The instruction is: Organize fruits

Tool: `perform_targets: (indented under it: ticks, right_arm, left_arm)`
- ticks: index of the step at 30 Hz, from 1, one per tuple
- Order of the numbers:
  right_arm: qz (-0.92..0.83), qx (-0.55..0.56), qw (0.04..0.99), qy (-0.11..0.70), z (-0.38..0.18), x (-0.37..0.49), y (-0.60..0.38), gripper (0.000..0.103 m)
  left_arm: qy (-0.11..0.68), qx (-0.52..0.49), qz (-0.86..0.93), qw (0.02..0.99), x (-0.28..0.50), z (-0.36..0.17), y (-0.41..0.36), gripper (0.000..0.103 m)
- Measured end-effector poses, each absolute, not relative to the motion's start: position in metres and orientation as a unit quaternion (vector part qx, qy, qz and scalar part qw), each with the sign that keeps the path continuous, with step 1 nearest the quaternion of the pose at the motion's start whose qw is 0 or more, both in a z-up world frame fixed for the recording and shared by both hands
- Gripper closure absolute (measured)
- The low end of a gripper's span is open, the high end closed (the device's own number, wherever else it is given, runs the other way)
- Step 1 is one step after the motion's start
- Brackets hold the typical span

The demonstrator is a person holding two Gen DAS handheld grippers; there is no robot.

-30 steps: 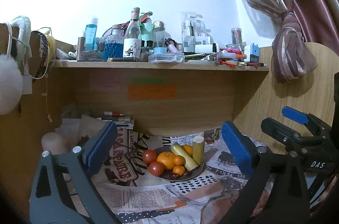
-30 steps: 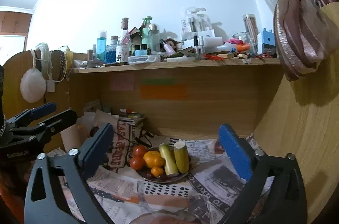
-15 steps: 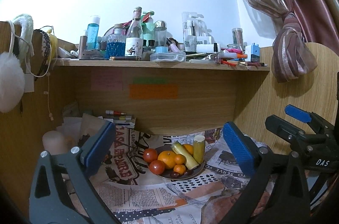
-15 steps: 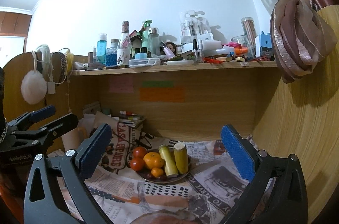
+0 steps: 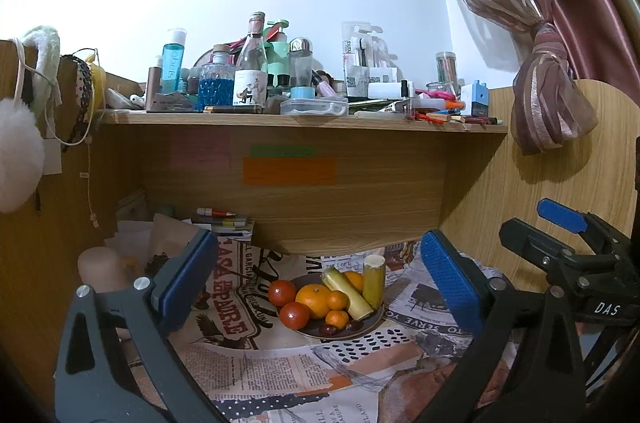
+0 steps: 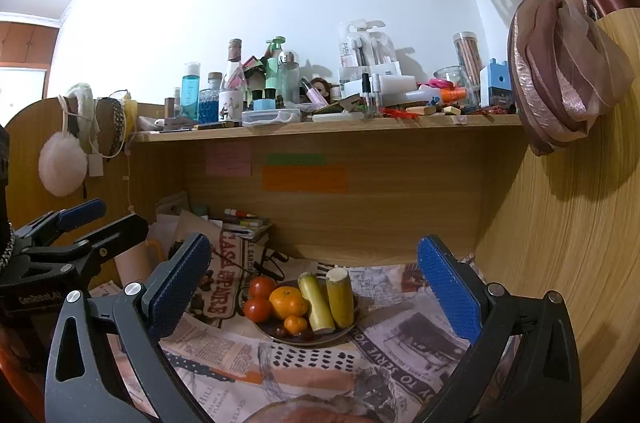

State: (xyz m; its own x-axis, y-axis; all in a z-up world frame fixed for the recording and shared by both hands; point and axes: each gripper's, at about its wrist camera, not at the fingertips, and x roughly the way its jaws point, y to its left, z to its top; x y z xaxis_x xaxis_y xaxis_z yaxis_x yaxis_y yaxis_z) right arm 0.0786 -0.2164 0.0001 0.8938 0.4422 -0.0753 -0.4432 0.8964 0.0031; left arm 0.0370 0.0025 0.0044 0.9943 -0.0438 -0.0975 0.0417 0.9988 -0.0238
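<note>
A dark plate (image 5: 368,323) (image 6: 344,333) sits on newspaper in the desk's alcove, well ahead of both grippers. It holds two red tomatoes (image 5: 282,292) (image 6: 262,288), a large orange (image 5: 313,295) (image 6: 289,301), smaller oranges (image 5: 337,319) (image 6: 296,325), two yellow-green stalk pieces (image 5: 374,280) (image 6: 340,297) and dark grapes (image 5: 328,330). My left gripper (image 5: 316,281) is open and holds nothing. My right gripper (image 6: 314,283) is open too, with nothing between its blue pads. The right gripper's body (image 5: 576,259) shows at the left wrist view's right edge.
A shelf (image 5: 304,121) crowded with bottles and cosmetics overhangs the alcove. Books and pens (image 5: 222,221) lie at the back left beside a pale cup (image 5: 98,269). A tied curtain (image 5: 548,95) hangs right, against a wooden side panel (image 6: 560,223). Earmuffs (image 6: 62,163) hang left.
Both views have shifted slightly; the plate of fruit sits a little lower and closer in frame. Both grippers remain open, and the fruit has not moved.
</note>
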Motion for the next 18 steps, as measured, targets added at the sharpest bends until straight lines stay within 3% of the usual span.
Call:
perform_targets:
  ticks: [18]
  right_arm:
    - [0.228,-0.006,0.973,0.036,0.0000,0.0783,-0.2160,0.000]
  left_arm:
    - [0.046,-0.006,-0.025,0.999,0.0368,0.0057,0.0022,0.000]
